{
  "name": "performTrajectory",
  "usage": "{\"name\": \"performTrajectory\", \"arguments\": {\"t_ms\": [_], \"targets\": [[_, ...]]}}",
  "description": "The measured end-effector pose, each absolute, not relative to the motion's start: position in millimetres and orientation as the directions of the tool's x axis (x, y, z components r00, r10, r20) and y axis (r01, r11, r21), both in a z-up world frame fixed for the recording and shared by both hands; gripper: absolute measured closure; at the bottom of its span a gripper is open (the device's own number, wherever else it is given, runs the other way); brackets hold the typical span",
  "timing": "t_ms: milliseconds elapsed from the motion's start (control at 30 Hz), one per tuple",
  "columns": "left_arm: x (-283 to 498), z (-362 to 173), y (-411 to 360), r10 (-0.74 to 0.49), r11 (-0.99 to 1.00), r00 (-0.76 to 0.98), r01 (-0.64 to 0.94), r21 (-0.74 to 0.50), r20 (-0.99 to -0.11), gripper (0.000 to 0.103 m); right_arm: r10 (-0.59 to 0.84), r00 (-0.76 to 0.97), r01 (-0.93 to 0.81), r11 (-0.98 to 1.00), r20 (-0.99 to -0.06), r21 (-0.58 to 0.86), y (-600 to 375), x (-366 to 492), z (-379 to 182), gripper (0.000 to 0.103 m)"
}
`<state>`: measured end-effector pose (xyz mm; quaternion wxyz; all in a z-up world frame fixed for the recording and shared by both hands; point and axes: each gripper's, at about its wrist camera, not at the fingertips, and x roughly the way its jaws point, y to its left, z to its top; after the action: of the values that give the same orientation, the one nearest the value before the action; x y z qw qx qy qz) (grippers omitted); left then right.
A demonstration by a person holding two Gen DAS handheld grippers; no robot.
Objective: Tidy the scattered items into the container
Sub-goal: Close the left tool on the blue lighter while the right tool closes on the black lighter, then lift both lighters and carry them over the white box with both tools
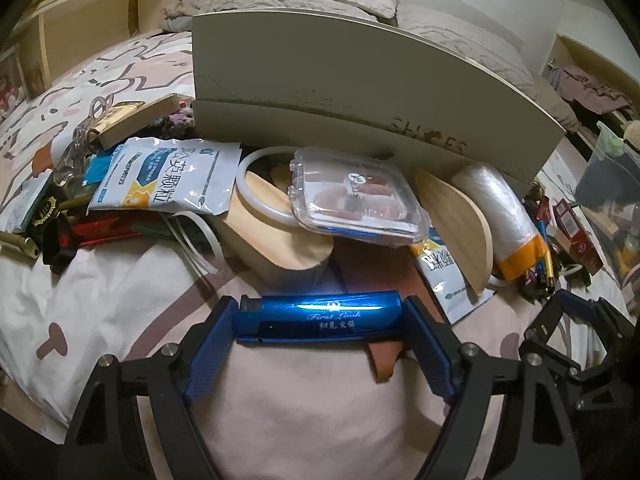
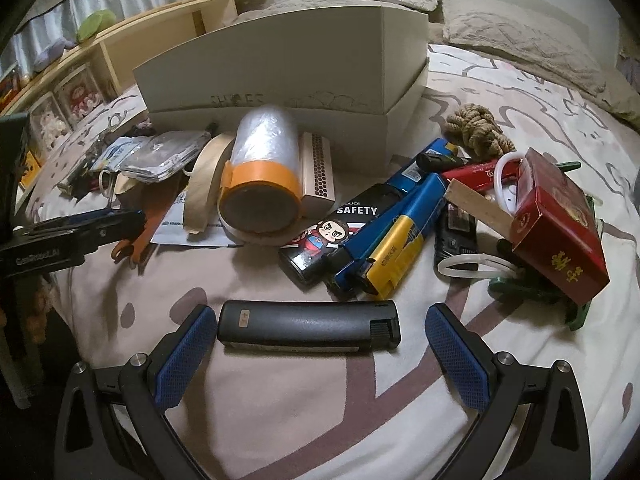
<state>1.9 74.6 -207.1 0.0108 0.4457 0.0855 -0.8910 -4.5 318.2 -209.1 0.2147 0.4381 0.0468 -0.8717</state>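
Observation:
A shiny blue lighter [image 1: 320,312] lies crosswise on the patterned bedspread, and my left gripper [image 1: 320,322] is shut on it, one blue pad against each end. In the right wrist view a black lighter [image 2: 308,326] lies crosswise between the fingers of my right gripper [image 2: 316,320]. That gripper is open, with a gap at both ends of the lighter. The container, a white shoe box [image 1: 360,80] [image 2: 280,60], stands behind the clutter with its lid propped against it.
Clutter fills the bed before the box: a film roll with an orange band [image 2: 260,172], several lighters [image 2: 380,232], a red carton [image 2: 560,220], a rope knot [image 2: 476,128], a medicine sachet [image 1: 168,176], a clear plastic case [image 1: 352,196]. A wooden shelf [image 1: 100,20] runs along the left.

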Motion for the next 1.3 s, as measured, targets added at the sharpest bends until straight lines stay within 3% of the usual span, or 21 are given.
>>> {"name": "performTrajectory", "arguments": {"t_ms": [100,133,200,1300], "targets": [[2.1,-206.6,70.9,0.058,-0.986,-0.601,0.093,-0.141,-0.797,0.02,-0.327,-0.548,0.399,-0.911,-0.77,0.103,317.8,-1.3,-207.4,0.003],[2.5,-206.5,70.4,0.058,-0.986,-0.601,0.093,-0.142,-0.797,0.02,-0.327,-0.559,0.39,-0.915,-0.762,0.107,318.8,0.3,-206.3,0.013],[3.3,-206.5,69.8,0.057,-0.985,-0.601,0.094,-0.142,-0.797,0.02,-0.324,-0.58,0.375,-0.921,-0.748,0.108,321.6,3.8,-203.8,0.023],[26.1,-175.6,73.4,0.066,-0.989,-0.655,0.058,-0.137,-0.753,0.02,-0.354,-0.655,0.302,-0.933,-0.668,0.198,287.6,33.7,-168.8,0.023]]}}
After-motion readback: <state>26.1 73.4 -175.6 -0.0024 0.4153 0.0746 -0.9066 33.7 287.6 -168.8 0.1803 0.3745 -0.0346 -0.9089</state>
